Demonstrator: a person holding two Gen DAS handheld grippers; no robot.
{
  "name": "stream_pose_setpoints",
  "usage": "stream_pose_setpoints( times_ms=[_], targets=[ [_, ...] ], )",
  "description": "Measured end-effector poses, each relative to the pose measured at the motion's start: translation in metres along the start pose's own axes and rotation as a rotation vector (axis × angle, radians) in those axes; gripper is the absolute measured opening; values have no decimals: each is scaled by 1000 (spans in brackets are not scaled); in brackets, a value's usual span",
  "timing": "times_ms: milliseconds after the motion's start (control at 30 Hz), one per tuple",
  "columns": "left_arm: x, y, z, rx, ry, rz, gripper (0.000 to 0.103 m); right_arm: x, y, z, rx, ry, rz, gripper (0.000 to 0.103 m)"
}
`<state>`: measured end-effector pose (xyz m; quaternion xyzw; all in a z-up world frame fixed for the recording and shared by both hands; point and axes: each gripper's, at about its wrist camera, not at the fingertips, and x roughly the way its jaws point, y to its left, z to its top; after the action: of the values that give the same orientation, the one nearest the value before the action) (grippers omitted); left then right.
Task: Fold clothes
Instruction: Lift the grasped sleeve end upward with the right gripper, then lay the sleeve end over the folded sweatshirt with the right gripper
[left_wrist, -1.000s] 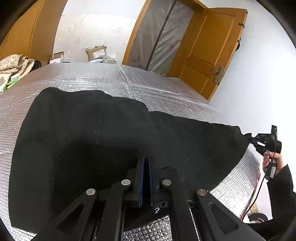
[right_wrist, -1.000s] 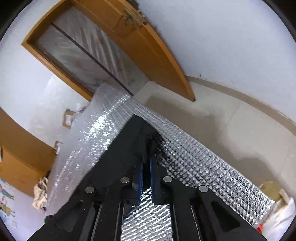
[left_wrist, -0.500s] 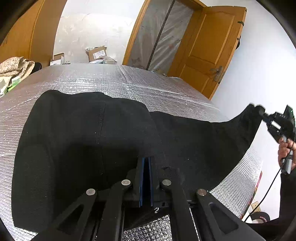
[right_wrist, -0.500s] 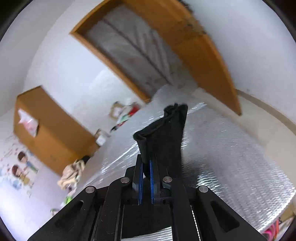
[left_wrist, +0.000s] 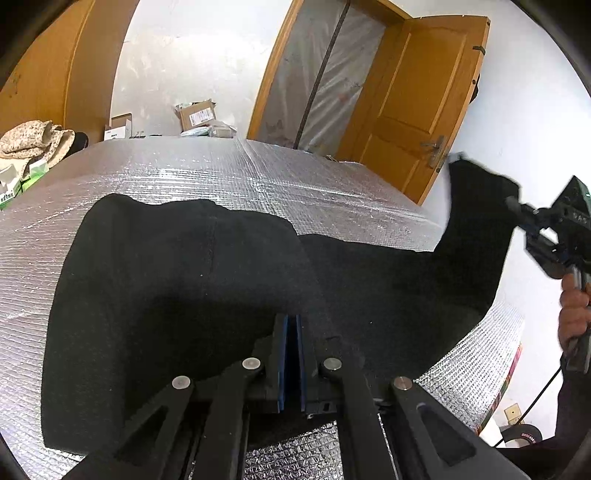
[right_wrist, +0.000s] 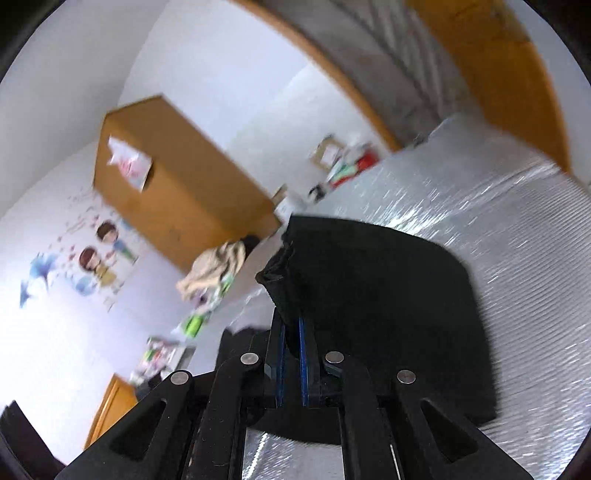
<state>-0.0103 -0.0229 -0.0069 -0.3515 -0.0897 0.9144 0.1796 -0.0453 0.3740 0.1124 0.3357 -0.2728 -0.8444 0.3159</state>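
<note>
Now the right gripper (right_wrist: 291, 325), jaws pinching a bunched corner of the black garment (left_wrist: 177, 288), has swung that end up off the foil-covered desk (left_wrist: 229, 173), where a second ago it lay flat; judging by this, a fold across the cloth is under way. Left gripper (left_wrist: 291, 332) has barely moved, jaws pressed together on the near edge, anchoring it. Left wrist view shows the lifted flap, the right gripper and the person's hand (left_wrist: 572, 314); right wrist view, blurred, shows only the pinched hem and the desk beyond.
</note>
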Motion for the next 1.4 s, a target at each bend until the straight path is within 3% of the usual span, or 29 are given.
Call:
stream_pose_setpoints(
  times_ms=[167,300,467,700,933,1033,1167,1400],
  targets=[
    [-5,3,0,-5,-8,5,4,78,2,-35,-5,208,16,6],
    [-9,7,-1,-12,-12,14,4,123,-7,-69,-17,337,-49,7],
    [-12,9,-3,-25,-13,20,4,132,-10,-75,-38,352,-59,7],
    [-15,0,-1,-10,-25,7,4,128,22,-58,-131,298,-6,7],
    [-20,-4,0,-2,-33,1,4,159,22,-84,-175,441,-33,14],
    [-21,-7,0,4,-34,-6,4,150,25,-80,-188,429,3,27],
    [-20,-15,5,16,-40,-25,4,131,27,-70,-215,389,45,27],
    [-10,-42,16,79,-41,-87,4,83,-14,-48,-100,215,-75,27]
  ],
)
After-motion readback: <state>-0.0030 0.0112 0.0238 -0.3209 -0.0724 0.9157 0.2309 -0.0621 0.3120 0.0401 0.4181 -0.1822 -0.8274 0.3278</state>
